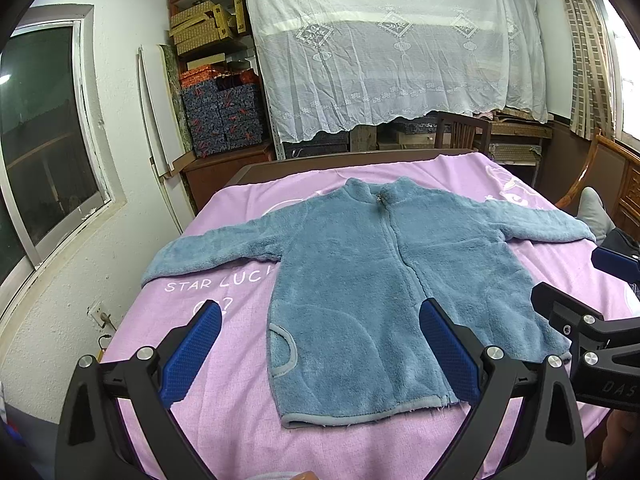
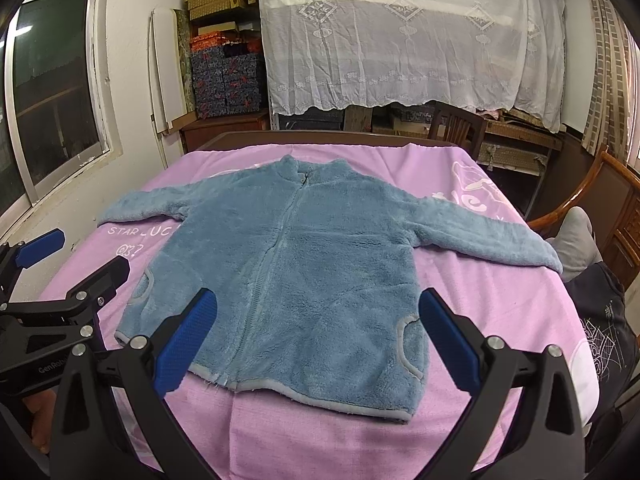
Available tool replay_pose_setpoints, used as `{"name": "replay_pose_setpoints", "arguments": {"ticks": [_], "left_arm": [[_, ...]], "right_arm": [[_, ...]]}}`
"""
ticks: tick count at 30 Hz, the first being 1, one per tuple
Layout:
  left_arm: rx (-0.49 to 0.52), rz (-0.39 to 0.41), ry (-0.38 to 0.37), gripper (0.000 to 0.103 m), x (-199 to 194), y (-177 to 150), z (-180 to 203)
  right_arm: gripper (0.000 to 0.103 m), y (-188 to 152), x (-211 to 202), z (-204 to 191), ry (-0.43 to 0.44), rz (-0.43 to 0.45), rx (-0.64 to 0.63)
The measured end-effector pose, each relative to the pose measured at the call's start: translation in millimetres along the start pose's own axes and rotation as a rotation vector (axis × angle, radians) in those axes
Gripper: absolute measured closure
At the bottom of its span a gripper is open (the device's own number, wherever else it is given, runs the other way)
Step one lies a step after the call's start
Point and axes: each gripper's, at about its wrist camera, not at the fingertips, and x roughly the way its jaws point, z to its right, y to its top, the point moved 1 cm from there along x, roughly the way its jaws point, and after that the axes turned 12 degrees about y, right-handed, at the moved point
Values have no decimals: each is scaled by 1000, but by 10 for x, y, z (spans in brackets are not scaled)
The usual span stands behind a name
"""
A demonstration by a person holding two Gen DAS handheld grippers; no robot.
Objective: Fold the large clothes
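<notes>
A blue fleece zip jacket (image 1: 360, 280) lies flat, front up, on a pink bedspread (image 1: 224, 432), sleeves spread out to both sides and collar at the far end. It also shows in the right wrist view (image 2: 304, 272). My left gripper (image 1: 320, 352) is open and empty, held above the jacket's lower left part near the hem. My right gripper (image 2: 318, 340) is open and empty, held above the jacket's lower right part. Each gripper shows at the edge of the other's view: the right gripper (image 1: 584, 320) and the left gripper (image 2: 68, 272).
The bed's wooden footboard (image 1: 320, 164) is at the far end. Behind it stand a lace-draped shelf (image 1: 392, 48), stacked boxes (image 1: 224, 120) and a wooden chair (image 1: 464, 128). A window (image 1: 44, 140) is on the left wall. A person's leg (image 2: 576, 236) lies at the bed's right edge.
</notes>
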Motion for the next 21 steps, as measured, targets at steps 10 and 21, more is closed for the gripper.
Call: {"name": "replay_pose_setpoints", "arguments": {"ticks": [10, 21], "left_arm": [[-1, -2, -1, 4, 3, -2, 1], [0, -1, -1, 4, 4, -17, 23]], "right_arm": [[5, 6, -7, 12, 3, 0, 4], [5, 0, -7, 19, 6, 0, 7]]}}
